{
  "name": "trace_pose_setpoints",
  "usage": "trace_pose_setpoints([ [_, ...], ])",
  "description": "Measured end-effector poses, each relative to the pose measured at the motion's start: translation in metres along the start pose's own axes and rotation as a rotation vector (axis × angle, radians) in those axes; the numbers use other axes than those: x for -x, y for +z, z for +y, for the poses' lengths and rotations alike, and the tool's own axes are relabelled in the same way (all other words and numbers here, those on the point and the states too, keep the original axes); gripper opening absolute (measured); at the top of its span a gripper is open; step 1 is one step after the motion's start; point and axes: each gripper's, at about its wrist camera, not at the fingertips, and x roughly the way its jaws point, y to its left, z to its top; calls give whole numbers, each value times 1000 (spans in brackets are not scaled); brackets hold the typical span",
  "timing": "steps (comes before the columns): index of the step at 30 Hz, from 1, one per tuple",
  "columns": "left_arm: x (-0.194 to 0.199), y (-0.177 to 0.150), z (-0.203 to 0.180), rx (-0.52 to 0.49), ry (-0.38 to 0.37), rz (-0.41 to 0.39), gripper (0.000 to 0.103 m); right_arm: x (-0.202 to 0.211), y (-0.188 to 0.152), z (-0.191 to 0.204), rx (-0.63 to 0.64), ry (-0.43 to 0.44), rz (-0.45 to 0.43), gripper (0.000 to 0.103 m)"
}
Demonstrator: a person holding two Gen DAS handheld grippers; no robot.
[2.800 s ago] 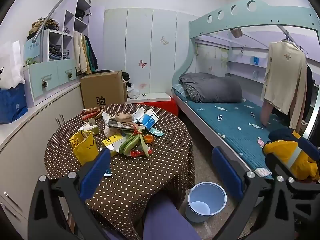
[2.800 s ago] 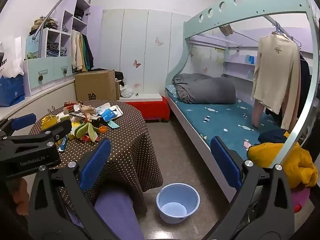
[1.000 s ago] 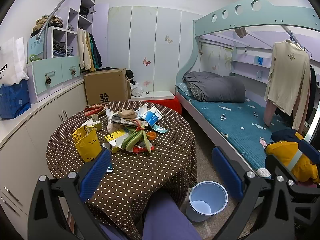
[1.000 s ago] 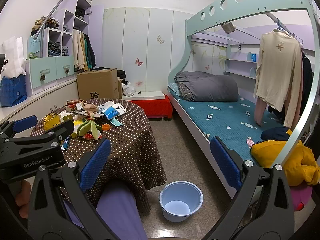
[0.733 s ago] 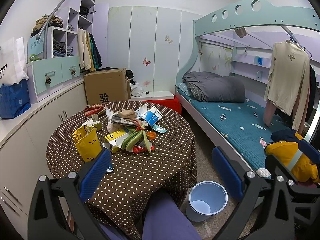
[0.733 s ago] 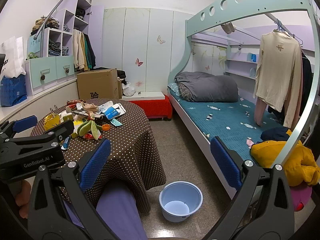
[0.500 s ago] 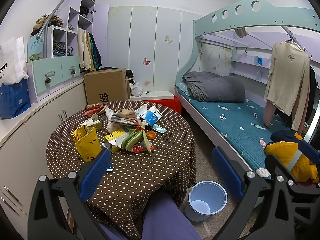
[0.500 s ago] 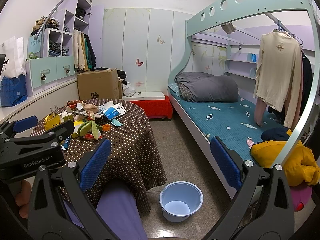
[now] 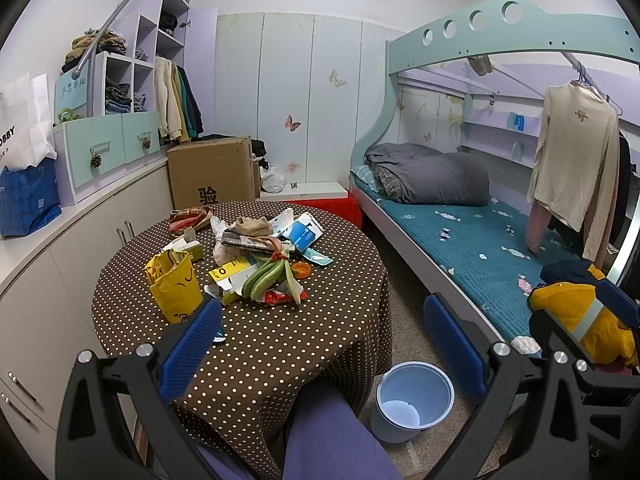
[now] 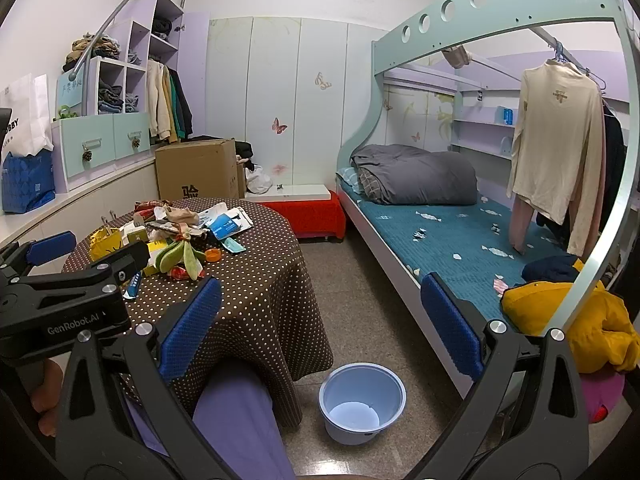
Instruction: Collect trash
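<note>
Left gripper (image 9: 320, 336): fingers wide apart, nothing between them, held above the near edge of the round table (image 9: 280, 344). Right gripper (image 10: 316, 320): fingers likewise spread and empty, over the floor between table and bed (image 10: 448, 240). Trash pile (image 9: 256, 256) sits mid-table: yellow bag (image 9: 174, 286), green peels (image 9: 266, 276), red wrapper (image 9: 280, 298), orange cap (image 9: 301, 269), blue-and-white packaging (image 9: 302, 234). Light blue bin (image 10: 362, 400) stands on the floor just beside the table.
</note>
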Motion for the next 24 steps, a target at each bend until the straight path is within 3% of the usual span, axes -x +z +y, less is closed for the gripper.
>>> trace_pose_setpoints([
  [13, -5, 0, 6, 12, 8, 23, 99, -5, 2, 1, 2, 13, 24, 97],
  [24, -34, 2, 40, 57, 46, 85, 99, -40, 7, 27, 26, 67, 95, 97],
])
